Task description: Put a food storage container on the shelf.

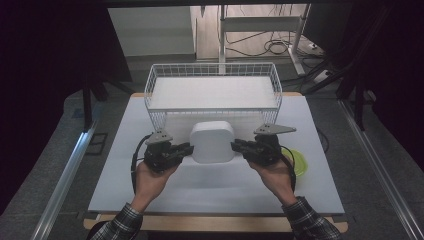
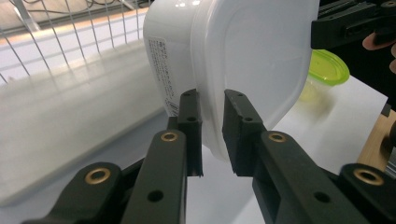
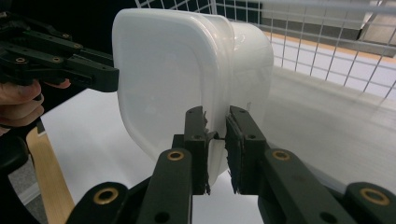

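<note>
A white plastic container (image 1: 212, 141) with its lid on is held between both grippers, just in front of the wire basket (image 1: 214, 75). My left gripper (image 1: 186, 149) is shut on the rim at its left side; in the left gripper view the container (image 2: 233, 60) has its rim pinched between the two black jaws (image 2: 212, 126). My right gripper (image 1: 236, 146) is shut on the rim at its right side, and the right gripper view has the container (image 3: 177, 79) clamped at its edge between the jaws (image 3: 217, 140). In each gripper view the other gripper grips the far side.
A white mat (image 1: 125, 165) covers the table. The white wire basket stands at the mat's far end, with a white bottom. A lime green lid or dish (image 1: 298, 160) lies on the mat by the right hand, also seen as the green dish (image 2: 327, 67).
</note>
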`<state>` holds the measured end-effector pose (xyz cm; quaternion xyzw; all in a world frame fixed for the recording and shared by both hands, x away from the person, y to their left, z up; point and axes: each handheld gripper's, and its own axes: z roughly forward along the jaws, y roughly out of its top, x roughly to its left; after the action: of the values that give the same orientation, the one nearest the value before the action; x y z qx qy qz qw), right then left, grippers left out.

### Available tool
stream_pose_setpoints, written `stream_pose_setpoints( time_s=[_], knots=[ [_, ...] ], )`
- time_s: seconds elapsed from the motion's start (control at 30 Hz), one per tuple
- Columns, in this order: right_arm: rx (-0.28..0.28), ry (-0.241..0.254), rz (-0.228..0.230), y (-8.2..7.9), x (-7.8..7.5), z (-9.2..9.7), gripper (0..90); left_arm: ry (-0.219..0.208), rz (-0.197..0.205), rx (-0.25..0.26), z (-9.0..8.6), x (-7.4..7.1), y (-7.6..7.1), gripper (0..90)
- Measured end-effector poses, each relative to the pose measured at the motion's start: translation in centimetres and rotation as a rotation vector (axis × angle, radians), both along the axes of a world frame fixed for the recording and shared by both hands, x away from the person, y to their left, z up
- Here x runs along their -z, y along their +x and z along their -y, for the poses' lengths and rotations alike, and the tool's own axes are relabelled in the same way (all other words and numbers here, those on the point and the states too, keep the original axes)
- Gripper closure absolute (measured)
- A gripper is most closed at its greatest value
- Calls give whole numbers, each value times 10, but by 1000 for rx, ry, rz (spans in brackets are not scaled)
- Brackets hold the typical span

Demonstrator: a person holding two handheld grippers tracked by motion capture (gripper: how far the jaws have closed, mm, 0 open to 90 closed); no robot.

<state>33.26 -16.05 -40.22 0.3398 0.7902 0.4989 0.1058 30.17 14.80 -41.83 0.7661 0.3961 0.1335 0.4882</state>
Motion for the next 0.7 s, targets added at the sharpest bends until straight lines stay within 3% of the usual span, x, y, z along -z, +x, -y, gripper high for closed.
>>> stream_pose_setpoints(
  time_s=[0.2,0.7],
  knots=[
    [-5,23,15,8,-17,-1,790,-7,36,-8,-2,-20,5,782],
    [-4,43,64,15,-52,-5,790,-28,86,-17,-7,-54,12,781]
  ],
)
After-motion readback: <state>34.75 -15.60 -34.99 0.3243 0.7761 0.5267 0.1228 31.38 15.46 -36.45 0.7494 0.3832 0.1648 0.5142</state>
